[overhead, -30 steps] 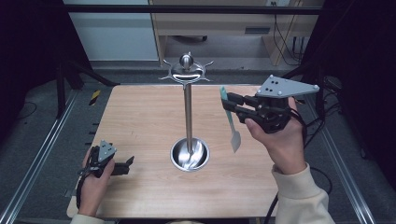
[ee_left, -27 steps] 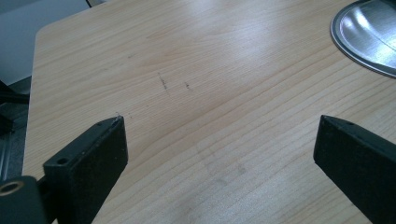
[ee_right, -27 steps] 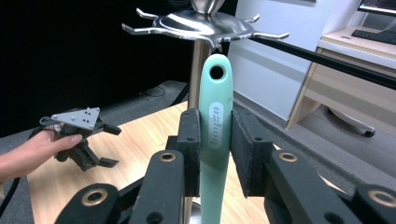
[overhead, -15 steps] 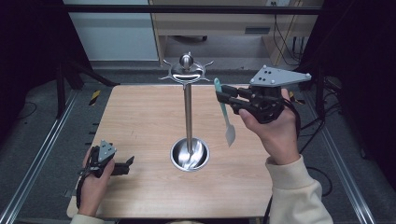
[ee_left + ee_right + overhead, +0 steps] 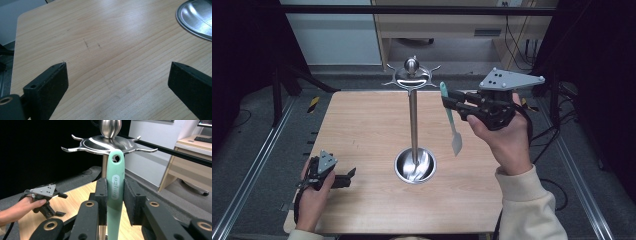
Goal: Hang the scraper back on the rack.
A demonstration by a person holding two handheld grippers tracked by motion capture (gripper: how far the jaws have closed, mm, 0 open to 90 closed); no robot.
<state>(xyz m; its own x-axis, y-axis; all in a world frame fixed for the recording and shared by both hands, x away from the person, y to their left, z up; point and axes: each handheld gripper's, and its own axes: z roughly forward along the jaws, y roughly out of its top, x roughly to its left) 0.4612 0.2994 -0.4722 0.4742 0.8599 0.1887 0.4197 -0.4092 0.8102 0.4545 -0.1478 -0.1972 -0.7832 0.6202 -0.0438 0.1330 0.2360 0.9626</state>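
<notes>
While right gripper (image 5: 115, 202) clamps spatula (image 5: 115, 187), blade cut off below.

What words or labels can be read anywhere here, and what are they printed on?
Raised oval mark on the green handle of the spatula, held upright in the right tongs: letters are there, but too blurred to read with any certainty.
Yellow and black striped marker on the floor beside the table: warning stripes, no words.
Nothing else carries readable text.
</notes>
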